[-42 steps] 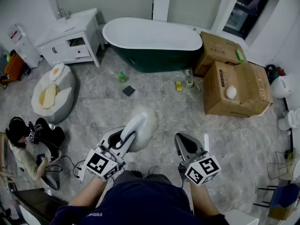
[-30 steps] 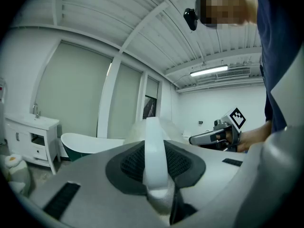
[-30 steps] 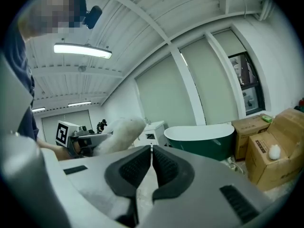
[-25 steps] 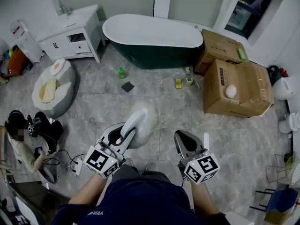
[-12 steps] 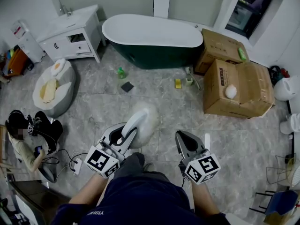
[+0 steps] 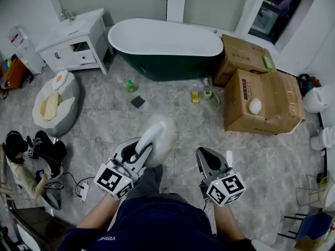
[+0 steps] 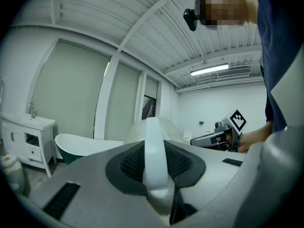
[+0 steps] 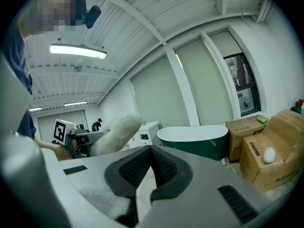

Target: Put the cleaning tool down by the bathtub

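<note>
The cleaning tool is a white curved handle [image 6: 148, 139] ending in a fluffy pale head [image 6: 163, 132]. My left gripper [image 6: 137, 151] is shut on that handle, which stands upright between the pads in the left gripper view [image 7: 154, 146]. It is held over the tile floor, well short of the dark green bathtub [image 6: 165, 38] with its white inside, which also shows in the left gripper view [image 7: 78, 146] and the right gripper view [image 8: 194, 137]. My right gripper [image 6: 207, 159] hangs level beside it, shut with nothing in it [image 8: 149, 163].
Cardboard boxes [image 6: 261, 98] stand right of the tub and a white vanity [image 6: 76, 38] left of it. A green bottle [image 6: 130, 86], a dark pad [image 6: 137, 101] and a yellow sponge [image 6: 195, 97] lie before the tub. A person [image 6: 23, 156] sits at left beside cables [image 6: 78, 190].
The whole head view has shifted slightly as both grippers moved together toward the tub. A knee has come up between the arms. The grip on the handle is unchanged.
</note>
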`<state>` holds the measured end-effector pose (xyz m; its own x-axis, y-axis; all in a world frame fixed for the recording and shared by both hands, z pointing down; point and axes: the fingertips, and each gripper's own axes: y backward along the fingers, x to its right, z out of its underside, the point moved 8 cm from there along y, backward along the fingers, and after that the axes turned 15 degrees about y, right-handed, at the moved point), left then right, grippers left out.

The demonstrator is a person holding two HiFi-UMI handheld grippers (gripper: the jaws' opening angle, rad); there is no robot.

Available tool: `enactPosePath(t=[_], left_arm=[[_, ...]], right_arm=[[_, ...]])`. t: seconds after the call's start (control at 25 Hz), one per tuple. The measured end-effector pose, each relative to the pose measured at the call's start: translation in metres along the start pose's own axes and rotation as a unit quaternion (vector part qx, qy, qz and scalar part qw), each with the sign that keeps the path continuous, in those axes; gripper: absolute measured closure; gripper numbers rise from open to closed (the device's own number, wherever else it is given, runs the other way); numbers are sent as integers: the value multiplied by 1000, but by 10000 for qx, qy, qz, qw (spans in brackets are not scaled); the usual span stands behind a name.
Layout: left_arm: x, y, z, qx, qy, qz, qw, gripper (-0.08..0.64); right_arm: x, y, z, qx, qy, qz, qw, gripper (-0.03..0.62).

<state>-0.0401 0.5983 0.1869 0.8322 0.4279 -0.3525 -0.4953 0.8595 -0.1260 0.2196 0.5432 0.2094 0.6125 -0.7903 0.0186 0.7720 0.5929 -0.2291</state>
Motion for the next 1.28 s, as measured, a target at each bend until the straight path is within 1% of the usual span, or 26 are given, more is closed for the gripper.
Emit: enactPosePath(t=[0.44,0.84,1.28], left_arm=[[-68,-42,-21,-93,102,21,9999,453],[-155,-92,-60,-177,159,208,9995,453],[-258,-140,-101,-263,211,335,9989,453]], right_arm=[[28,-72,-8,-95,-107,15,9999,591],[59,-162,-33,-248,-161,240,9993,591],[88,-268,-57,-438,-173,337,9983,591]])
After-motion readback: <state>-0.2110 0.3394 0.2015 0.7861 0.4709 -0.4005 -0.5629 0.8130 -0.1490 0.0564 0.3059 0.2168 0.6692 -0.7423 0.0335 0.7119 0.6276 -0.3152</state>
